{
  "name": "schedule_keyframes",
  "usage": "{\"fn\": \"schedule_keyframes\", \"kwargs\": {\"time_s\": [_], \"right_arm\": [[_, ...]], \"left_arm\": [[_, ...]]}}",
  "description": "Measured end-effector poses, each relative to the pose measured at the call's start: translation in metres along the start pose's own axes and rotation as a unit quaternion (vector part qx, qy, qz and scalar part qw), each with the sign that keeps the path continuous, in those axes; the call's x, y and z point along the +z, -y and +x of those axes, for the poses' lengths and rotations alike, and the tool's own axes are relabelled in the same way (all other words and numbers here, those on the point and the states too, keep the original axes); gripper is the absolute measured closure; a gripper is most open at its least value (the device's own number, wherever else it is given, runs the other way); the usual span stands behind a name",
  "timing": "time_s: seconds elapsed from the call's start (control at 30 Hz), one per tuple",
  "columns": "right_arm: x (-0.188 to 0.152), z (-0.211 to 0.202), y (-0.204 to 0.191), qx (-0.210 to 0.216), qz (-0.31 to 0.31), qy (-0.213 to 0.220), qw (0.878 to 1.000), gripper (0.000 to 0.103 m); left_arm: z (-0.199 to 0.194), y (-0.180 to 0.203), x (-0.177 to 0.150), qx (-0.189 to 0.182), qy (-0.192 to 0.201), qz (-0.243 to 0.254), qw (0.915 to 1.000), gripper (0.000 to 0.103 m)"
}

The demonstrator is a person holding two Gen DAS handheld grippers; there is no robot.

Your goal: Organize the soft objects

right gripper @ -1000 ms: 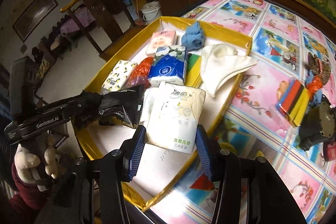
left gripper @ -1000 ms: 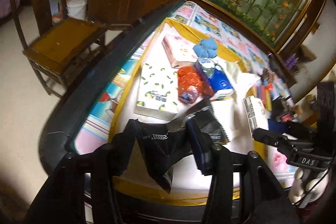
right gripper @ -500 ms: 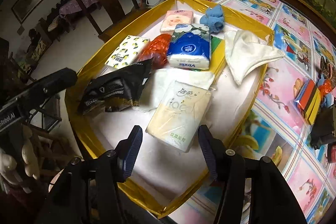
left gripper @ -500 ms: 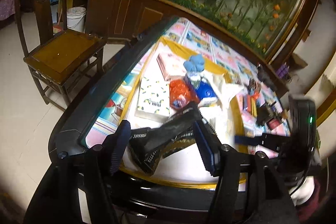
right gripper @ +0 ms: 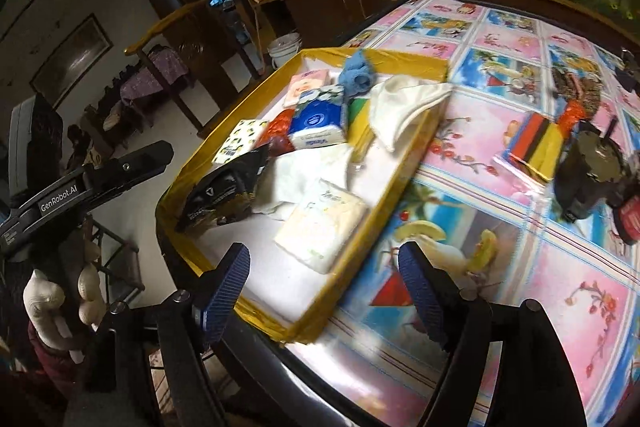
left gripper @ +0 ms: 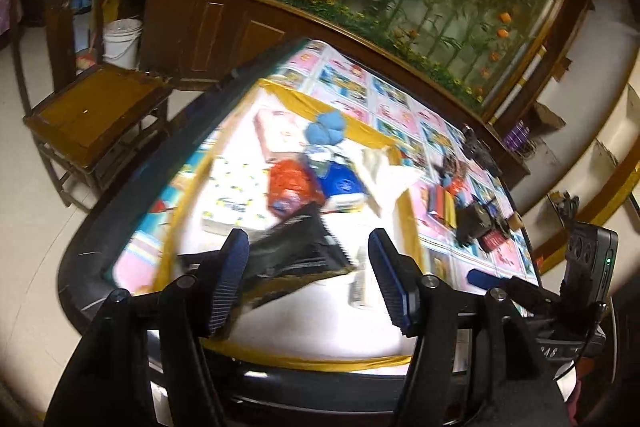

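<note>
A yellow-rimmed tray (right gripper: 404,171) (left gripper: 304,103) on the table holds soft packs. A black pouch (right gripper: 224,191) (left gripper: 296,251) lies at its near left. A white tissue pack (right gripper: 324,227) lies in the near middle. Further in are a blue tissue pack (right gripper: 318,119), a red packet (left gripper: 288,183), a lemon-print pack (left gripper: 234,195), a pink pack (left gripper: 276,133), a blue cloth (left gripper: 326,129) and a white cloth (right gripper: 408,99). My left gripper (left gripper: 310,283) is open and empty, just short of the black pouch. My right gripper (right gripper: 322,295) is open and empty, near the tray's front edge.
The table has a pink picture cloth (right gripper: 500,211). A striped coloured pack (right gripper: 536,143) and dark clutter (right gripper: 592,175) lie to the right of the tray. A wooden chair (left gripper: 88,107) and a white bucket (left gripper: 120,41) stand left of the table.
My left gripper let go of the black pouch and pulled back. My right gripper let go of the white tissue pack and drew back. Both packs now lie in the tray.
</note>
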State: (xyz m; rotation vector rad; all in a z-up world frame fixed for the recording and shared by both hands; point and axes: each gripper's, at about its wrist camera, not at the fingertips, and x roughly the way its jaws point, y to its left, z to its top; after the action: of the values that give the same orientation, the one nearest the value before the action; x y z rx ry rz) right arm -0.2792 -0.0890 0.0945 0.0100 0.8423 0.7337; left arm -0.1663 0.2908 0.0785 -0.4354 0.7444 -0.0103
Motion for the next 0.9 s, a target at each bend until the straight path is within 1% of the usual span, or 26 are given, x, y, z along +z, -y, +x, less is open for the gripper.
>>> {"fn": "schedule_keyframes", "kwargs": {"time_s": [0.1, 0.2, 0.43, 0.6, 0.67, 0.8, 0.9], "right_arm": [[-0.014, -0.026, 0.038, -0.014, 0.044, 0.029, 0.999, 0.025], [-0.03, -0.055, 0.079, -0.027, 0.088, 0.052, 0.994, 0.024], [-0.074, -0.126, 0.167, -0.076, 0.178, 0.099, 0.976, 0.022], [-0.1, -0.158, 0.205, -0.103, 0.22, 0.121, 0.962, 0.021], [-0.105, -0.166, 0.21, -0.108, 0.226, 0.123, 0.96, 0.021], [-0.104, -0.171, 0.216, -0.114, 0.231, 0.124, 0.958, 0.021], [-0.096, -0.173, 0.218, -0.119, 0.217, 0.12, 0.961, 0.02]], "left_arm": [[0.011, 0.025, 0.002, -0.009, -0.014, 0.02, 0.9997, 0.042], [0.019, 0.052, 0.001, -0.024, -0.024, 0.042, 0.9985, 0.042], [0.038, 0.123, -0.002, -0.047, -0.051, 0.106, 0.9919, 0.042], [0.046, 0.162, -0.003, -0.058, -0.058, 0.14, 0.9868, 0.042], [0.049, 0.172, -0.004, -0.06, -0.061, 0.149, 0.9851, 0.042], [0.057, 0.182, -0.008, -0.06, -0.073, 0.158, 0.9828, 0.042], [0.063, 0.184, -0.011, -0.054, -0.081, 0.16, 0.9822, 0.042]]}}
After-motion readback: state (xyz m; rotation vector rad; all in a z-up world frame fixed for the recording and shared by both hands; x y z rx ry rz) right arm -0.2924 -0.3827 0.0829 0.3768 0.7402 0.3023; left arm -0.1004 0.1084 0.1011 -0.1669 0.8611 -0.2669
